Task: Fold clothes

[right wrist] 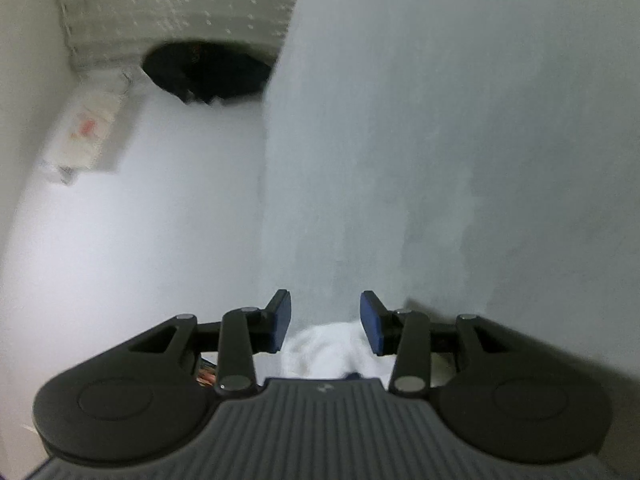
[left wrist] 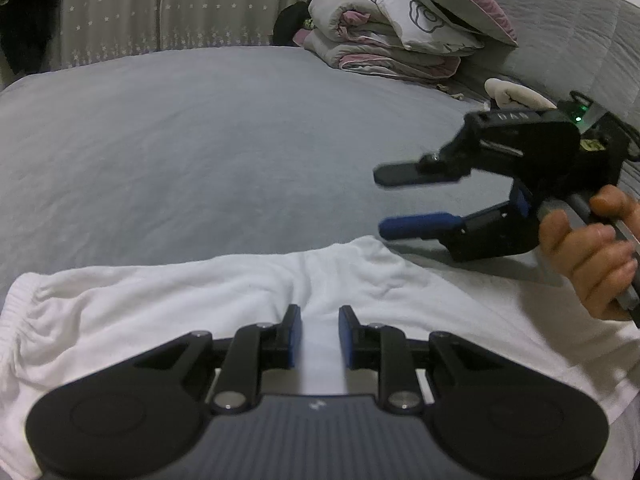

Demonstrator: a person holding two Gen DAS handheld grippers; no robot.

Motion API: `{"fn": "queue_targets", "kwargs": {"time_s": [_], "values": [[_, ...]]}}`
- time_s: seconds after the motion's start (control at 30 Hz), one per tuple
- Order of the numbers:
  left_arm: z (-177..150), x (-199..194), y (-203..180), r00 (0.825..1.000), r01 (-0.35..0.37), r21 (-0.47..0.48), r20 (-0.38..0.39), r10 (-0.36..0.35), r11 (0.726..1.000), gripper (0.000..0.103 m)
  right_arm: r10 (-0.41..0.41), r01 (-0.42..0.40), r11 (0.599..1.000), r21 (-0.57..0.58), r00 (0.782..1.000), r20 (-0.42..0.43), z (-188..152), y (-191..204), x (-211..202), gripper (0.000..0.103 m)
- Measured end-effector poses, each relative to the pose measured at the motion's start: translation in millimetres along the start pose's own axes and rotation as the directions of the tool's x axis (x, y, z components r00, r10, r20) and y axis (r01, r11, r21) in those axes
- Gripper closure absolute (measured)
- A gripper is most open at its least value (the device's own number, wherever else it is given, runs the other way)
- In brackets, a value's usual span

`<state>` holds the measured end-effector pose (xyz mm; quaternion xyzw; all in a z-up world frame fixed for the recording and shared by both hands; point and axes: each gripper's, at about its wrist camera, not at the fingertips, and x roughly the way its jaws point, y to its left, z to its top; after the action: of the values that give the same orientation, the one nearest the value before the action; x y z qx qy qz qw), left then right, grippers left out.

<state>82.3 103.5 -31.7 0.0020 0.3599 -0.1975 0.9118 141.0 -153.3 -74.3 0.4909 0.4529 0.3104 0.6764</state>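
Garment: one pair of white shorts (left wrist: 168,312) spread flat on the near edge of my grey bed (left wrist: 200,140), elastic waistband off to the left.
Count: one garment in play, two grippers, one hand (left wrist: 592,256) showing, one stack of folded quilts (left wrist: 392,36), one small cream bundle (left wrist: 516,96).
Left gripper (left wrist: 319,336): right over the middle of the shorts, fingers a narrow gap apart, white cloth showing straight through that gap; whether the pads are pinching a fold or just hanging above it, I cannot tell.
Right gripper (left wrist: 380,204): turned on its side, hovering just off the shorts' far right corner, above bare sheet, jaws parted with nothing between them.
Right wrist view: blurred; a bunch of white cloth (right wrist: 328,348) sits low behind the blue pads (right wrist: 370,320), not pressed by them.
Hand: my right, wrapped round the gripper's handle at the frame's right edge.
Further out: quilts piled at the far side of the bed, cream bundle beside them, star-patterned curtain (left wrist: 168,4) beyond.
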Motion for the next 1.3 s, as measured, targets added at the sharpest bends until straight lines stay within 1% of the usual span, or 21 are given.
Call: {"fn": "queue_targets", "kwargs": {"time_s": [0.1,0.17,0.23,0.3,0.37,0.47,0.53,0.6,0.67,0.73,0.8,0.87,0.9,1.0,1.07,1.13,1.17,1.2,1.23,1.27,1.3], "values": [[2,-2,2,1.0,-0.004,-0.017,0.019,0.005,1.0,0.08,-0.075,0.074,0.992,-0.101,0.997,-0.01,-4,16,1,0.061],[5,-1,3,1.0,0.005,-0.029,0.03,-0.004,1.0,0.08,-0.128,0.124,0.979,-0.164,0.992,-0.014,-7,27,4,0.069],[8,2,5,0.999,0.015,-0.049,0.035,-0.014,0.999,0.08,-0.183,0.175,0.961,-0.215,0.983,-0.02,-11,35,7,0.074],[12,4,7,0.999,0.028,-0.073,0.039,-0.026,0.997,0.08,-0.225,0.209,0.942,-0.263,0.974,-0.034,-18,38,2,0.075],[17,6,6,0.998,0.046,-0.076,0.049,-0.042,0.996,0.08,-0.27,0.241,0.919,-0.311,0.962,-0.052,-26,40,-3,0.075],[21,12,0,0.996,0.071,-0.031,0.057,-0.069,0.997,0.08,-0.319,0.271,0.889,-0.37,0.945,-0.075,-36,38,-12,0.075],[24,16,-2,0.996,0.07,0.012,0.058,-0.071,0.997,0.079,-0.345,0.285,0.872,-0.398,0.935,-0.087,-45,34,-16,0.075],[28,18,-2,0.996,0.057,0.051,0.06,-0.06,0.997,0.078,-0.382,0.313,0.846,-0.432,0.921,-0.08,-51,33,-17,0.075],[30,19,3,0.996,0.072,0.072,0.049,-0.076,0.995,0.077,-0.399,0.326,0.817,-0.476,0.915,-0.057,-54,38,-21,0.075],[31,20,7,0.994,0.096,0.083,0.039,-0.099,0.992,0.075,-0.423,0.344,0.762,-0.549,0.906,-0.019,-58,47,-24,0.075],[31,22,8,0.993,0.113,0.101,0.03,-0.117,0.988,0.071,-0.461,0.369,0.675,-0.639,0.887,0.025,-63,61,-22,0.075],[30,26,7,0.991,0.126,0.124,0.016,-0.129,0.984,0.07,-0.498,0.382,0.592,-0.709,0.866,0.05,-71,65,-34,0.075],[29,29,6,0.992,0.126,0.139,0.005,-0.128,0.982,0.07,-0.514,0.385,0.555,-0.737,0.856,0.061,-76,65,-40,0.075],[26,35,1,0.994,0.108,0.187,-0.011,-0.107,0.976,0.07,-0.545,0.388,0.462,-0.798,0.834,0.09,-91,65,-52,0.075],[24,34,-1,0.995,0.099,0.202,-0.007,-0.1,0.974,0.071,-0.559,0.398,0.411,-0.82,0.82,0.118,-97,63,-54,0.075],[22,32,-2,0.996,0.086,0.207,0.003,-0.089,0.975,0.087,-0.574,0.416,0.366,-0.832,0.805,0.149,-100,59,-55,0.075],[21,31,-3,0.997,0.073,0.204,0.015,-0.078,0.976,0.1,-0.582,0.423,0.349,-0.836,0.797,0.16,-100,57,-54,0.076],[19,30,-3,0.997,0.066,0.199,0.026,-0.072,0.978,0.1,-0.588,0.427,0.339,-0.838,0.792,0.165,-101,56,-56,0.081],[18,29,-3,0.997,0.061,0.192,0.037,-0.069,0.979,0.101,-0.59,0.427,0.33,-0.842,0.79,0.17,-101,55,-57,0.092],[17,28,-4,0.997,0.057,0.192,0.046,-0.067,0.98,0.101,-0.59,0.427,0.319,-0.846,0.788,0.175,-102,55,-57,0.096],[17,27,-5,0.996,0.053,0.194,0.054,-0.065,0.98,0.101,-0.59,0.427,0.308,-0.85,0.787,0.181,-104,55,-57,0.097]]}}
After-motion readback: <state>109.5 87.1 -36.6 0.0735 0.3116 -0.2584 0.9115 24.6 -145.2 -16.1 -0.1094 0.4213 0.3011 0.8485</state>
